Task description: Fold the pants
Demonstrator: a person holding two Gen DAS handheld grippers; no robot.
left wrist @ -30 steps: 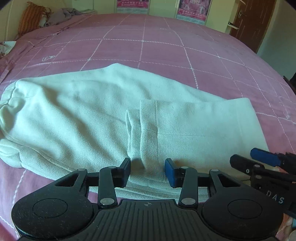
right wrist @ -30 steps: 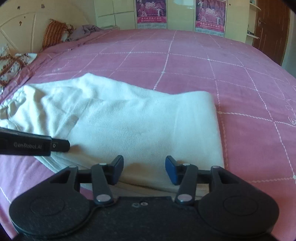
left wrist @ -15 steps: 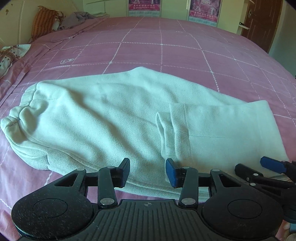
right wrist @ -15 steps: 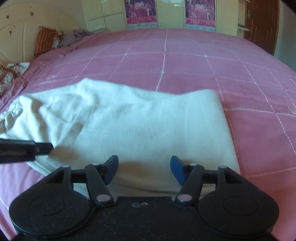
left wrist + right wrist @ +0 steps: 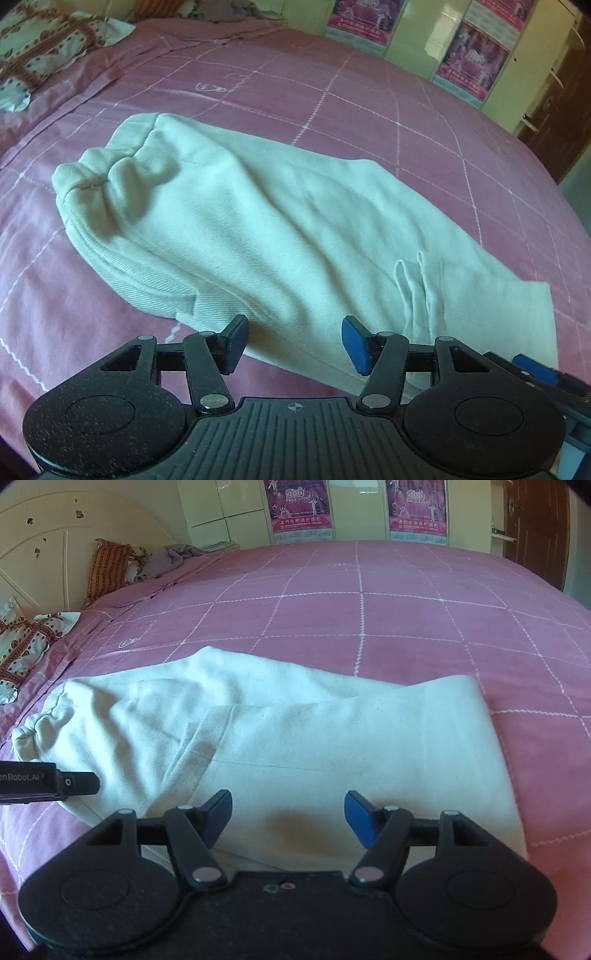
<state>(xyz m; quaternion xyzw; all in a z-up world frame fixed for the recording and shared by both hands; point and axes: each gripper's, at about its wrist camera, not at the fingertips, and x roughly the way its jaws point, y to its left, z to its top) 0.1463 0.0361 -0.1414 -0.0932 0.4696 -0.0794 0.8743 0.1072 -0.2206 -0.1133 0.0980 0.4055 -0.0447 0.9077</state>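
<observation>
Dim, bluish-pink daylight cast. Cupboard doors [image 5: 221, 502] show glare at 12 o'clock. Strong fisheye bending, dark vignette at corners. Focus sharp centrally.

Bedspread [image 5: 406, 620]: pink, white grid, lying under my work.
Pillow [image 5: 107, 568]: orange, at headboard [image 5: 37, 554].
Grey cloth [image 5: 170, 555]: crumpled beside pillow.
Posters [image 5: 299, 507]: on wardrobe doors.
Door [image 5: 535, 528]: brown, far right.

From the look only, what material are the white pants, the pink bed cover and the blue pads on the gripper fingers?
White pants: soft matte woven cloth, probably cotton twill; fine diagonal ribs show near the edge. Pink bed cover: thin matte fabric with white stitched grid lines. Blue pads on the left gripper: smooth, dull, perhaps rubber or plastic; unsure.
</observation>
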